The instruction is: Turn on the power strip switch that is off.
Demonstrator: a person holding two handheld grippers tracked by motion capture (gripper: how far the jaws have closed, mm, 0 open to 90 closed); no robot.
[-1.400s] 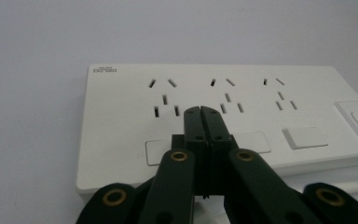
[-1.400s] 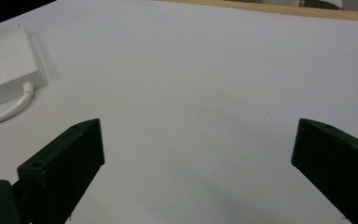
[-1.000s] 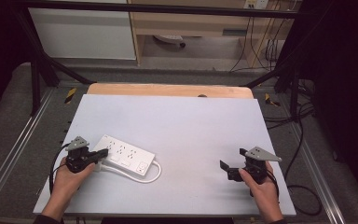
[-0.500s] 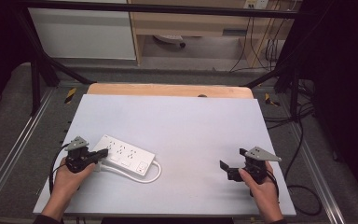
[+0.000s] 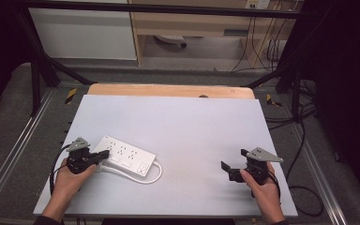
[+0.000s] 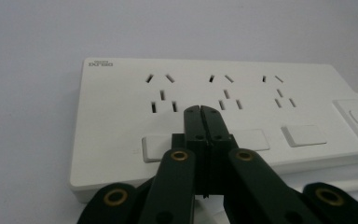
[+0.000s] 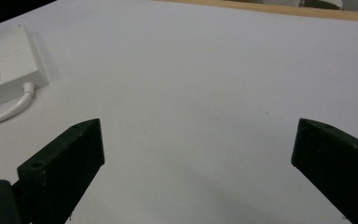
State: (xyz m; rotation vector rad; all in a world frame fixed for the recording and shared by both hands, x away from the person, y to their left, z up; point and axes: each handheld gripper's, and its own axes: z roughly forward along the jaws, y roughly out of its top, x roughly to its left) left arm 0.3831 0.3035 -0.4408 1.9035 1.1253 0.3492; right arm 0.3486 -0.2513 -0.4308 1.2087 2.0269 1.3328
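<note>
A white power strip [image 5: 127, 154] with several sockets and a switch lies on the left part of the grey table top [image 5: 187, 126]; its white cable [image 5: 145, 177] loops along its near side. My left gripper [image 5: 104, 154] is shut with nothing in it, its joined tips over the strip's near left end. In the left gripper view the closed tips [image 6: 200, 112] hover just above the power strip [image 6: 121, 102], below the sockets. My right gripper [image 5: 233, 164] rests open on the bare table at the right, well away from the strip. The right gripper view has the power strip [image 7: 4, 60] at far left.
A wooden board edge [image 5: 168, 90] runs along the table's far side. Metal frame rails [image 5: 14, 150] flank the table, and cables [image 5: 304, 136] trail on the floor at the right. White cabinets [image 5: 84, 33] stand beyond.
</note>
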